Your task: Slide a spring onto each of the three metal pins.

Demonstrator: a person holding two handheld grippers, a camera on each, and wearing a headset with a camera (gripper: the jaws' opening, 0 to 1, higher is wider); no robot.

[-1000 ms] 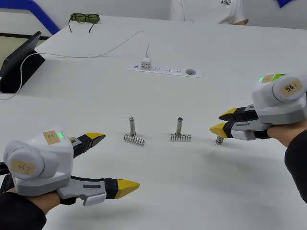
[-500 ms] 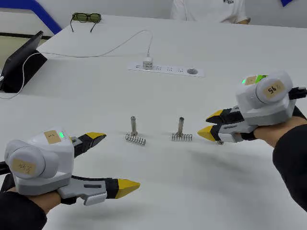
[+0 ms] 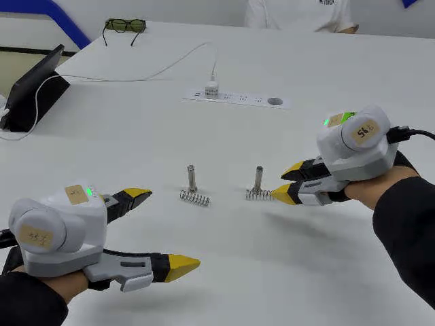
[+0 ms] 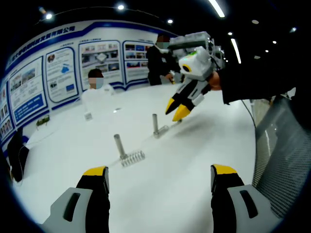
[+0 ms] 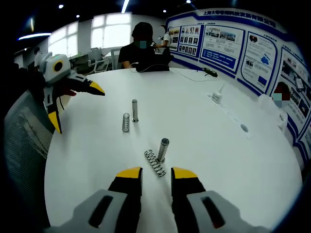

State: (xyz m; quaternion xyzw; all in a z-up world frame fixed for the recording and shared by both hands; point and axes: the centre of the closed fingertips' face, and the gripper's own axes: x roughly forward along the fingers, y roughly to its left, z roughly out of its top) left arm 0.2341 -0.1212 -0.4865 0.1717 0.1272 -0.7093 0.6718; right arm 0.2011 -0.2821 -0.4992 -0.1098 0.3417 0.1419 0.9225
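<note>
With fingers (image 5: 130,175) of the right gripper (image 5: 156,171) a narrow gap apart and empty, points straight at a spring (image 5: 154,162) lying flat against the foot of an upright pin (image 5: 163,147). Looks light, squashy, apt to roll: calls for a gentle pinch across the middle coils. Holds the left gripper (image 3: 163,227) well back, fingers spread wide. Further out, second spring (image 3: 195,198) beside second pin (image 3: 192,178). Plenty of bare bench (image 3: 272,272) all round, edges far from the work.

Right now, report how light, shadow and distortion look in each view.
Head view: sharp, evenly lit, soft shadows on the table under the right gripper. Left gripper view: fisheye curves the wall posters; ceiling lights glare. Right gripper view: same curving, nearest spring crisp.
</note>
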